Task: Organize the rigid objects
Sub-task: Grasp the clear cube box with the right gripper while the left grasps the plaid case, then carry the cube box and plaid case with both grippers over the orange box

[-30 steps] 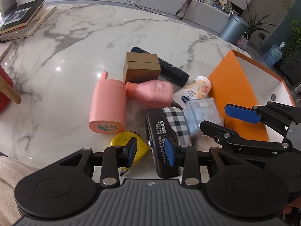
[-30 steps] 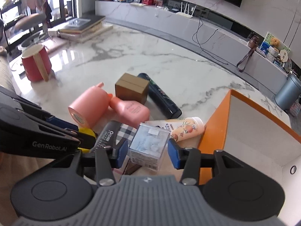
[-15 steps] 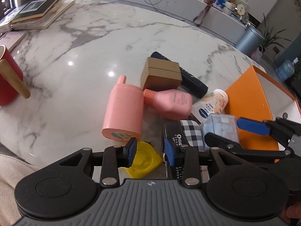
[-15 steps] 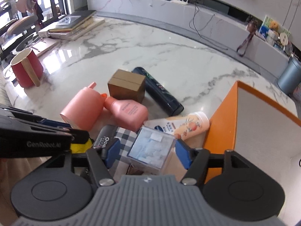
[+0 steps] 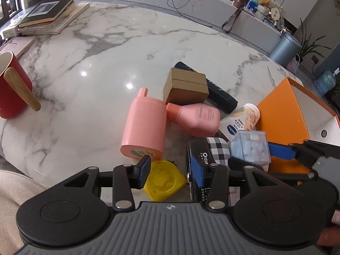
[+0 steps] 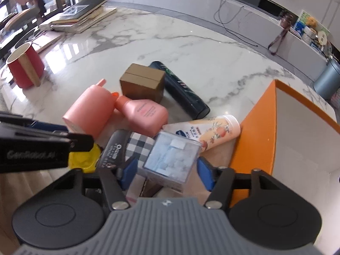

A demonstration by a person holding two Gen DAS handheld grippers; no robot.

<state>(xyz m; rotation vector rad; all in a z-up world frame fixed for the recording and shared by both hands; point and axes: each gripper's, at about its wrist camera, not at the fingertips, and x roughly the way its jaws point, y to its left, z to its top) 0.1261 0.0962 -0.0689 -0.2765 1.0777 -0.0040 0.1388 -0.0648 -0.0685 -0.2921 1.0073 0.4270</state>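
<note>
In your left wrist view, your left gripper [image 5: 171,171] sits low in the frame with its jaws opening; the flat yellow plastic tape measure [image 5: 163,180] lies between the blue pads, which stand apart from it, so nothing is gripped. Just right of it lies the black case with a checked fabric panel [image 5: 209,153]. Above, at mid-frame, the pink cylindrical bottle with a spout [image 5: 144,127] lies on the white marble table [image 5: 106,63], touching the smaller pink bottle [image 5: 194,118], with the brown cardboard box [image 5: 186,89] and the dark cylindrical can [image 5: 218,94] behind them. The orange-walled box [image 5: 280,114] fills the right edge. At right, your right gripper [image 5: 252,156] has the clear blue cube box [image 5: 249,147] between its fingers.

In your right wrist view, the same gripper's [image 6: 167,174] jaws are closing around the cube box [image 6: 172,158], which sits tilted between the pads at lower centre; a small gap shows on each side, so it is not yet squeezed. The peach-printed white tube [image 6: 210,132] lies just above it, touching the orange box [image 6: 257,127]. A red mug with a wooden handle [image 6: 25,68] stands at far left.
</note>
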